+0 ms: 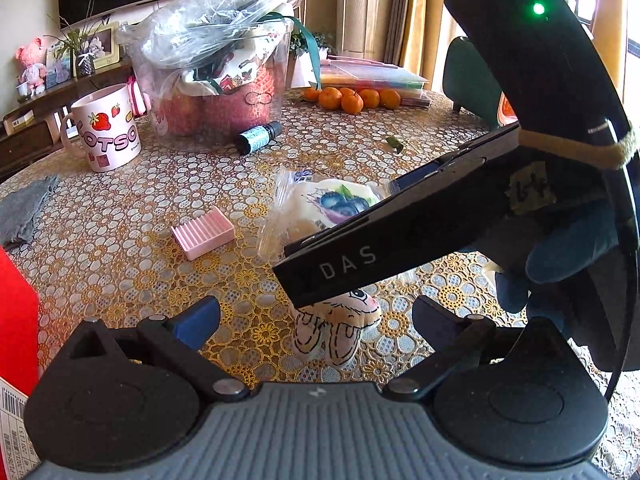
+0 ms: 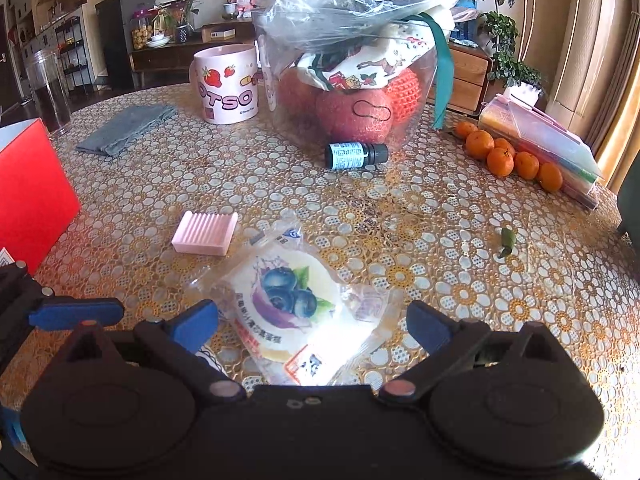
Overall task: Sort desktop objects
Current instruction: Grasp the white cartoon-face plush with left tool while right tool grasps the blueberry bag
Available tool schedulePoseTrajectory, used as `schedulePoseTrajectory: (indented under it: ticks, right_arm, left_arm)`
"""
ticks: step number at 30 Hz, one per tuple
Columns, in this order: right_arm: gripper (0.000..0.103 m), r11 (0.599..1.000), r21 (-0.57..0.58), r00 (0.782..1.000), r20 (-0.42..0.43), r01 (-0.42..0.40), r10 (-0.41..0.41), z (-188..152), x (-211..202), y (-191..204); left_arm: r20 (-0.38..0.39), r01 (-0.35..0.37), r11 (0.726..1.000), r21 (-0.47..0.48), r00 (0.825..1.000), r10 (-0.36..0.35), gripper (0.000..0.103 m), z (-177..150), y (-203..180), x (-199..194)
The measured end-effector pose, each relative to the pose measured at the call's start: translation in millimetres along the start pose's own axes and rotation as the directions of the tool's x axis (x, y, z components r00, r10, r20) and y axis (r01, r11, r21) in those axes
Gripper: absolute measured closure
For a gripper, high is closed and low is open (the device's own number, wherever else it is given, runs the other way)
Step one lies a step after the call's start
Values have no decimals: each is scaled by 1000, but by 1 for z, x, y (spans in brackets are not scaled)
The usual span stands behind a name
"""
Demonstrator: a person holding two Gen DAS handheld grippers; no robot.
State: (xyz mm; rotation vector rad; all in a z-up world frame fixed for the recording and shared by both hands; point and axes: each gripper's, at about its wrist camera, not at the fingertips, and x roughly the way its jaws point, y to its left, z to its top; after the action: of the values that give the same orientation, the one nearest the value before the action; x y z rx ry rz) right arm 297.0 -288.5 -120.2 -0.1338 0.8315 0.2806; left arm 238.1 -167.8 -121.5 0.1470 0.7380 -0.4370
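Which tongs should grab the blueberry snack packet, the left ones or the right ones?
Probably the right tongs. They are open, with the blueberry snack packet lying straight ahead between the fingers. The left tongs are open too, but they face a small bunny toy, and the right tool blocks their way to the packet.

Both wrist views face low across the table [image 2: 440, 216], seemingly side by side.

left gripper [image 1: 316, 316] jaws spread wide over a rabbit-print pouch [image 1: 336, 328], blueberry snack packet [image 1: 320, 208] beyond.
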Motion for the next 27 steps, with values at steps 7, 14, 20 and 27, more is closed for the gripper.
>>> schedulePoseTrajectory:
  ticks: [7, 14, 20, 27]
  right_arm:
    - [14, 999, 40, 1000, -13, -27, 28, -1, 7, -2]
    - [20, 998, 48, 999, -10, -34, 34, -1, 4, -2]
    - [30, 998, 58, 999, -4, -38, 38, -1, -1, -4]
    - [43, 998, 57, 1000, -10, -16, 16, -2, -8, -3]
  left_arm:
    - [2, 9, 1000, 13, 1000, -9, 6, 2, 1, 3]
    - [-22, 7, 1000, 17, 1000, -7, 35, 0, 1, 6]
    - [-37, 23, 1000, 20, 999, -23, 47, -1, 0, 7]
    - [-55, 27, 1000, -1, 998, -28, 56, -1, 0, 7]
